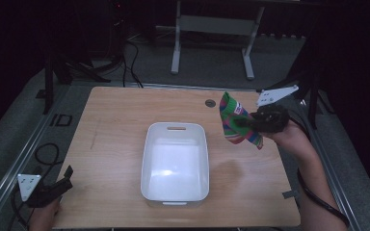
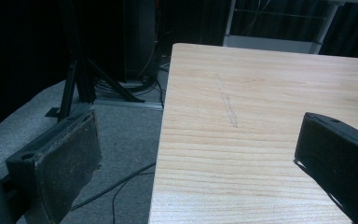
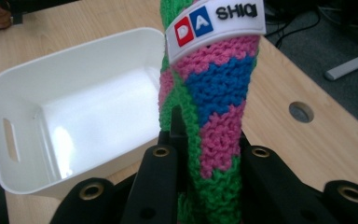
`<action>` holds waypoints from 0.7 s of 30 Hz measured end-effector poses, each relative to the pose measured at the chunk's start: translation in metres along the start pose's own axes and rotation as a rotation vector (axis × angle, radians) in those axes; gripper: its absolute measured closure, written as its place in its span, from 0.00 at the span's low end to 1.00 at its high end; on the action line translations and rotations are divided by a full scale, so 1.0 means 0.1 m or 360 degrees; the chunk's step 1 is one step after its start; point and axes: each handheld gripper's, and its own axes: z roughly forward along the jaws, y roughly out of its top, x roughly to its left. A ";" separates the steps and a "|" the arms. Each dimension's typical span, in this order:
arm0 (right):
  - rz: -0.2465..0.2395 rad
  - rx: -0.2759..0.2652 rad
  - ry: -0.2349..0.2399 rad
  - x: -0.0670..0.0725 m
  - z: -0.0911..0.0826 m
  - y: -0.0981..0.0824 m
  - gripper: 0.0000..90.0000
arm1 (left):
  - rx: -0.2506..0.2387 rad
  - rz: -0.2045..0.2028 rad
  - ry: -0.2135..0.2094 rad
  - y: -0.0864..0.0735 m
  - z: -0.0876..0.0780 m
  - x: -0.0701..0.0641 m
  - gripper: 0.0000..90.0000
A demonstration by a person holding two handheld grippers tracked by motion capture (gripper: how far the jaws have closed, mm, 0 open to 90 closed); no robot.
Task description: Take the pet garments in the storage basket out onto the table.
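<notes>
Bench (image 1: pixel 106 144): light wood top with a round grommet hole (image 1: pixel 210 103) near its far edge.

Tub (image 1: pixel 175 161): white plastic, rectangular, slotted handles, empty, at mid-bench.

Knitted cloth (image 1: pixel 234 122): green, pink and blue, with a white label; held above the bench, right of the tub.

Right hand-held gripper (image 1: pixel 250 123): jaws clamped on the knitted cloth.

Left hand-held gripper (image 1: pixel 63 179): at the near left bench corner, jaws spread wide, holding nothing.

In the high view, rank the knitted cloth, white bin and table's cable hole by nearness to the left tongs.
1. White bin, mid-table, right of the left tongs.
2. Cable hole, far edge.
3. Knitted cloth, held up at right; close to the hole's rank.
</notes>
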 end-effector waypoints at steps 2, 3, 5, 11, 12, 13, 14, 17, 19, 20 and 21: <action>0.0008 0.0001 -0.0004 -0.01 0.03 -0.03 0.90 | 0.0000 0.0001 0.0000 0.00 0.00 0.00 0.01; 0.0024 -0.0006 -0.0009 -0.02 0.05 -0.08 0.90 | -0.0002 0.0000 -0.0001 0.00 0.00 0.00 0.01; 0.0082 -0.0033 0.0013 -0.06 0.15 -0.22 0.90 | 0.0000 0.0001 -0.0003 0.00 0.00 0.00 0.01; 0.0200 -0.0016 0.0039 -0.14 0.46 -0.55 0.90 | -0.0002 0.0003 -0.0002 0.00 0.00 0.00 0.01; 0.0219 -0.0016 0.0042 -0.16 0.51 -0.61 0.90 | -0.0002 0.0003 -0.0003 0.00 0.00 0.00 0.01; 0.0246 -0.0007 0.0051 -0.18 0.56 -0.66 0.90 | -0.0001 0.0005 -0.0002 0.00 0.00 0.00 0.01; 0.0265 -0.0009 0.0055 -0.19 0.61 -0.72 0.90 | -0.0001 0.0006 -0.0002 0.00 0.00 0.00 0.01; 0.0326 0.0035 0.0049 -0.22 0.76 -0.88 0.90 | 0.0000 0.0020 -0.0005 0.00 -0.01 -0.01 0.01; 0.0358 0.0073 0.0055 -0.22 0.86 -0.99 0.89 | 0.0001 0.0020 -0.0006 0.00 0.00 -0.01 0.01; 0.0366 0.0086 0.0056 -0.22 0.90 -1.04 0.89 | 0.0000 0.0017 -0.0006 0.00 0.00 -0.01 0.01; 0.0389 0.0094 0.0060 -0.23 0.94 -1.09 0.89 | 0.0000 0.0016 -0.0006 0.00 0.00 -0.01 0.01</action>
